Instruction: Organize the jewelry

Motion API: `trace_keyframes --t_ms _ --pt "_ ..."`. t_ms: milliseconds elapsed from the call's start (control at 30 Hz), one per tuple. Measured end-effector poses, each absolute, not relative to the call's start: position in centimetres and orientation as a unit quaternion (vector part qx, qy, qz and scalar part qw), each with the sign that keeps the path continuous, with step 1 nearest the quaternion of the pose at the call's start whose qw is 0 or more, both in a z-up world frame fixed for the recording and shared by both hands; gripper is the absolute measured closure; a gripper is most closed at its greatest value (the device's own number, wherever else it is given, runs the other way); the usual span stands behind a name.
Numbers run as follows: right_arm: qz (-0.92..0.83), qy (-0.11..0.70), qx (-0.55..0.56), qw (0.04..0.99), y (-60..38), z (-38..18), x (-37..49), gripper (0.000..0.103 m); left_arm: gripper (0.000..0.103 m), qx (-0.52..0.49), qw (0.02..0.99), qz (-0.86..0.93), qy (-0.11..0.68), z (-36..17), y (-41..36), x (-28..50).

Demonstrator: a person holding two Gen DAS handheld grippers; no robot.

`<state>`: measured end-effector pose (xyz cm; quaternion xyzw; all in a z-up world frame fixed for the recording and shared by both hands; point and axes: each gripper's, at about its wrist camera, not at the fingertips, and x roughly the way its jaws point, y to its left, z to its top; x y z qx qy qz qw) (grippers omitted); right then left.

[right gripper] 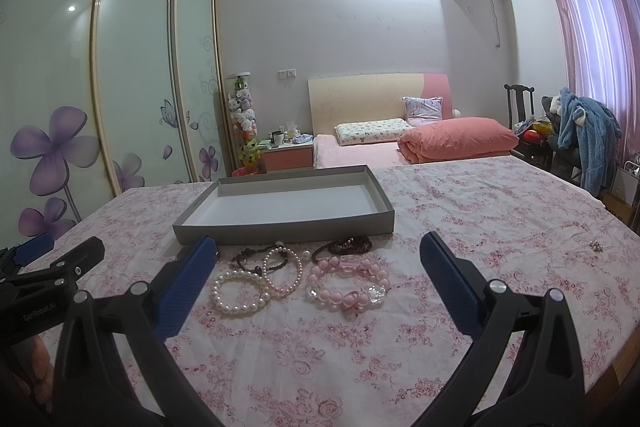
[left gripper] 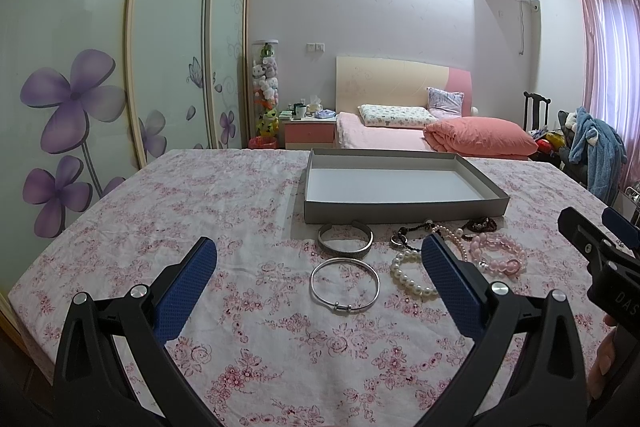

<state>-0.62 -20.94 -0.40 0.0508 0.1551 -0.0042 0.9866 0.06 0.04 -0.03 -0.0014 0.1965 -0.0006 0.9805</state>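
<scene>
Grey cardboard tray (left gripper: 404,207) lies long axis sideways; round bracelets (right gripper: 240,291) sit before it; both grippers' jaws gape empty.

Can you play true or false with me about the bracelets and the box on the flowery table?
1. The grey box has nothing in it. True.
2. The left tool is holding the thin silver bangle. False: the tool is open and the bangle lies on the flowered cloth between its fingers.
3. The white pearl bracelet lies on the cloth in front of the box. True.
4. The pink bead bracelet is already in the box. False: it lies on the cloth, on the near side of the box.
5. The right tool is shut tight. False: its fingers are wide apart and hold nothing.
6. The wide silver cuff lies between the thin bangle and the box. True.
</scene>
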Motion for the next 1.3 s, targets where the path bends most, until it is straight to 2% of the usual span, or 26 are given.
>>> trace_keyframes --t_ms 533,667,800,967,1067,1167,1300 --pt "-0.007 0.161 0.052 0.986 -21.3 -0.7 -0.5 0.004 0.002 0.0 0.979 0.007 0.202 -0.7 0.1 0.2" --pt "-0.017 0.189 0.057 0.98 -22.1 -1.6 0.6 0.004 0.002 -0.001 0.975 0.017 0.223 -1.0 1.3 1.0" --pt "-0.034 0.252 0.057 0.965 -23.4 -2.8 3.1 0.005 0.002 0.001 0.967 0.012 0.254 -1.3 2.3 2.0" --pt "-0.037 0.331 0.064 0.941 -25.0 -3.5 6.8 0.036 0.002 0.015 0.956 -0.007 0.293 -1.5 2.3 3.6" --pt "-0.039 0.363 0.068 0.929 -25.7 -4.3 8.8 0.048 0.002 0.021 0.948 -0.024 0.317 -1.8 2.0 4.6" --pt "-0.041 0.395 0.07 0.915 -26.3 -5.5 10.8 0.055 0.002 0.028 0.938 -0.034 0.344 -2.4 1.5 5.7" --pt "-0.043 0.427 0.07 0.9 -26.6 -6.9 12.2 0.06 0.002 0.029 0.922 -0.046 0.382 -3.4 0.9 7.3"
